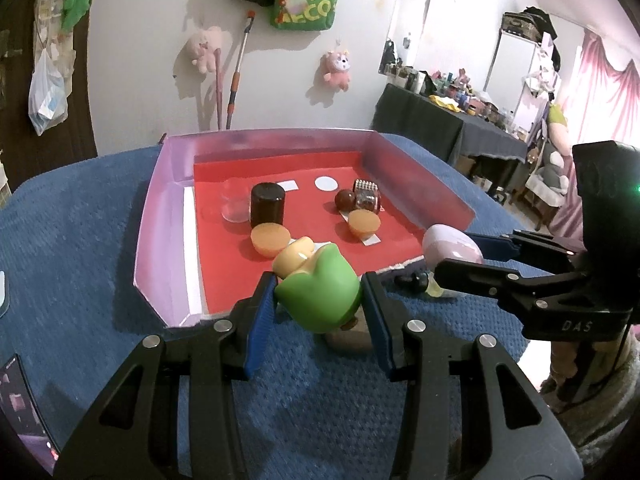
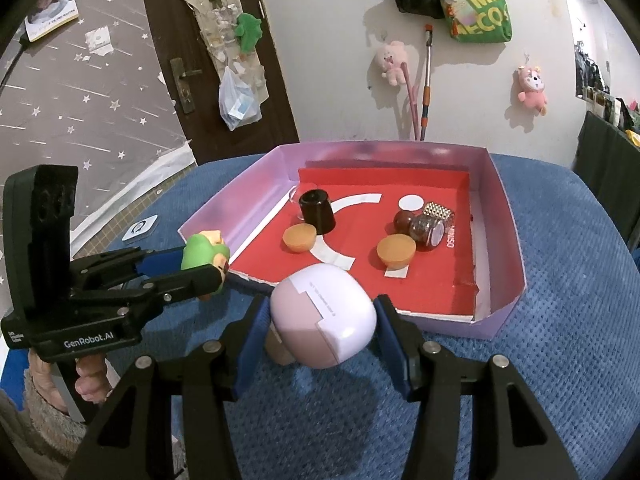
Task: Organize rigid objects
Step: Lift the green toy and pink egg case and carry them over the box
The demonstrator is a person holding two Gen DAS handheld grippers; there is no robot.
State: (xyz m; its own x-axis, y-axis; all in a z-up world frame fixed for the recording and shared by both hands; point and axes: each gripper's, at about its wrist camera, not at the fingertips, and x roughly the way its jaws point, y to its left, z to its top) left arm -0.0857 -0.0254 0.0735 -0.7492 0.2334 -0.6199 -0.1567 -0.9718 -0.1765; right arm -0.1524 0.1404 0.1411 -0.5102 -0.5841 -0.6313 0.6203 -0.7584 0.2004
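Note:
My left gripper (image 1: pixel 318 300) is shut on a green and cream toy figure (image 1: pixel 320 288), held above the blue cloth just before the near edge of the pink box (image 1: pixel 160 216). That figure (image 2: pixel 204 250) and the left gripper (image 2: pixel 200 264) also show at the left of the right wrist view. My right gripper (image 2: pixel 322 322) is shut on a rounded pale pink and white case (image 2: pixel 324 320), also near the box's (image 2: pixel 504 216) front edge. In the left wrist view the case (image 1: pixel 452 246) sits between the right gripper's fingers (image 1: pixel 472 276).
On the box's red floor (image 1: pixel 312 208) stand a black cap (image 1: pixel 267 204), a clear glass (image 1: pixel 234 202), two orange cups (image 1: pixel 270 240) (image 1: pixel 364 222), a dark red ball (image 1: pixel 345 200) and a small studded jar (image 1: pixel 366 196). A small dark item (image 1: pixel 416 280) lies on the blue cloth (image 1: pixel 80 240).

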